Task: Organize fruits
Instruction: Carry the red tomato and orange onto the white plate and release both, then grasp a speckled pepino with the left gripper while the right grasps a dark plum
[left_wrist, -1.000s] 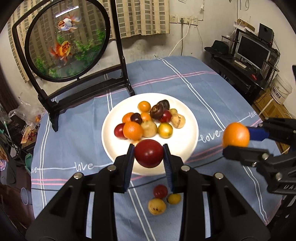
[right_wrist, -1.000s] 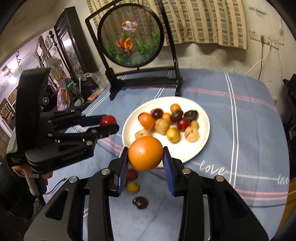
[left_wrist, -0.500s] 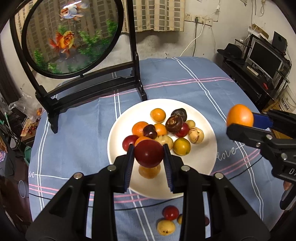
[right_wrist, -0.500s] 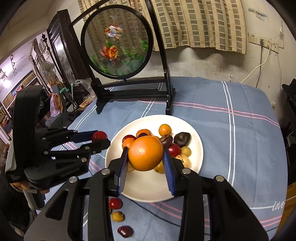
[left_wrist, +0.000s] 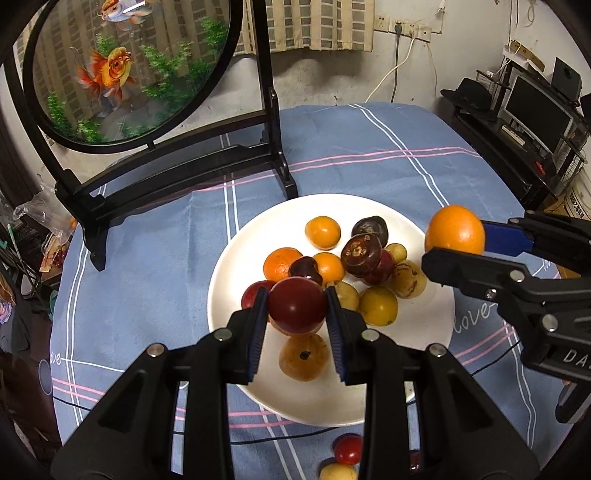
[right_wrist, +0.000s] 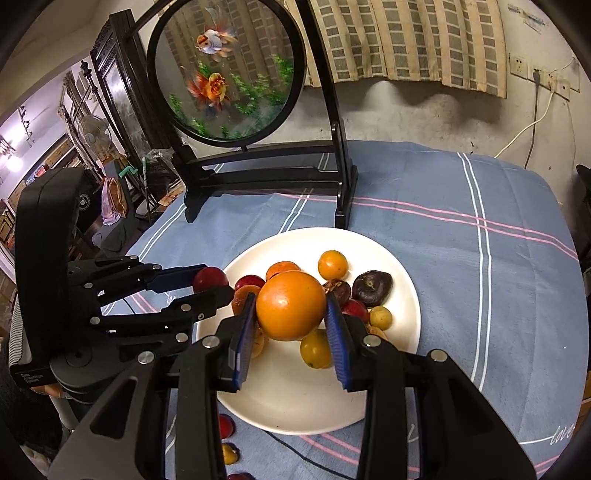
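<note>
My left gripper (left_wrist: 297, 314) is shut on a dark red plum (left_wrist: 297, 305) and holds it over the near left part of the white plate (left_wrist: 424, 332). My right gripper (right_wrist: 291, 321) is shut on an orange (right_wrist: 290, 305) above the plate (right_wrist: 402, 266); the orange also shows in the left wrist view (left_wrist: 454, 230) over the plate's right rim. The plate holds several small fruits: orange, yellow, red and dark brown ones. The left gripper's plum shows in the right wrist view (right_wrist: 210, 279) at the plate's left edge.
A round goldfish screen on a black stand (left_wrist: 177, 173) stands behind the plate on the blue striped tablecloth (left_wrist: 351, 147). A red fruit (left_wrist: 348, 448) and a yellow fruit (left_wrist: 338, 472) lie on the cloth in front of the plate, by a thin black cable (left_wrist: 288, 439). A desk with a monitor (left_wrist: 535, 110) is at the far right.
Both grippers have moved forward over the plate with their fruits still held. The plate and screen now look nearer; the loose fruits on the cloth have slid toward the bottom edge.
</note>
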